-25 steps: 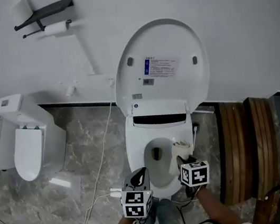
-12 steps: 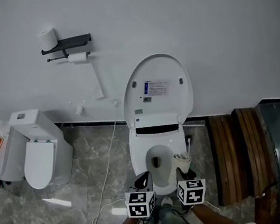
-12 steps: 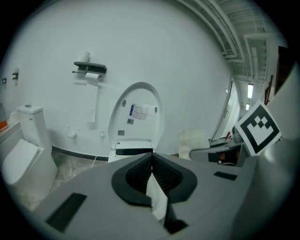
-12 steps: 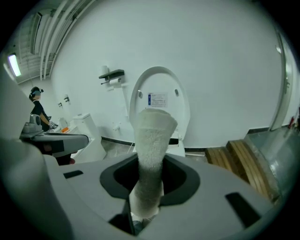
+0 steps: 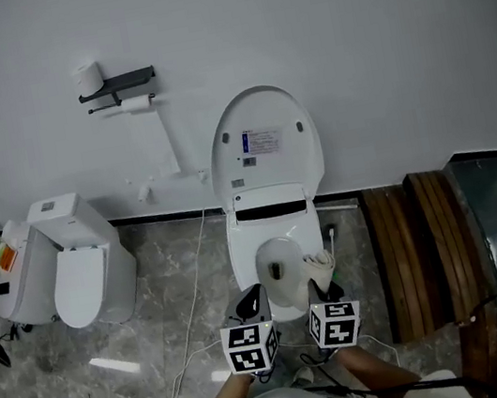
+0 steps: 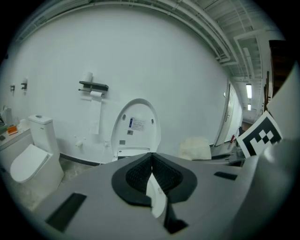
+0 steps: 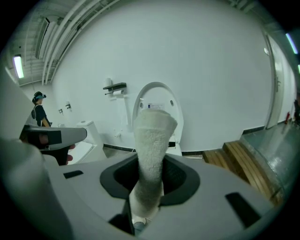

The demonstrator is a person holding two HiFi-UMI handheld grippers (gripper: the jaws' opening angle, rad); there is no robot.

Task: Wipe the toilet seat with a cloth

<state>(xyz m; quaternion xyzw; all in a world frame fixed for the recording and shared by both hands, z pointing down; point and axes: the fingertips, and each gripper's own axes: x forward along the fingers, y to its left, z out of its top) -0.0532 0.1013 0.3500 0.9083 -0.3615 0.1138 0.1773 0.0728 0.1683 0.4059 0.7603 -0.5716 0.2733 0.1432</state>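
At the front rim of the toilet (image 5: 273, 227), holds the cloth (image 7: 151, 140) pinched upright in the right gripper (image 7: 150, 187), left gripper (image 6: 151, 165) closed on nothing; likely approach step, calling next for lowering cloth onto the seat (image 5: 252, 274).

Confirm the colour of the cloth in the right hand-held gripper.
Off-white cloth with a looped terry texture. It shows best in the right gripper view.

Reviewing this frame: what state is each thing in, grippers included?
left gripper: shut, empty.
right gripper: shut on cloth.
cloth: rolled, sticking up past the jaws.
toilet lid: raised, against the wall.
second toilet: lid down.
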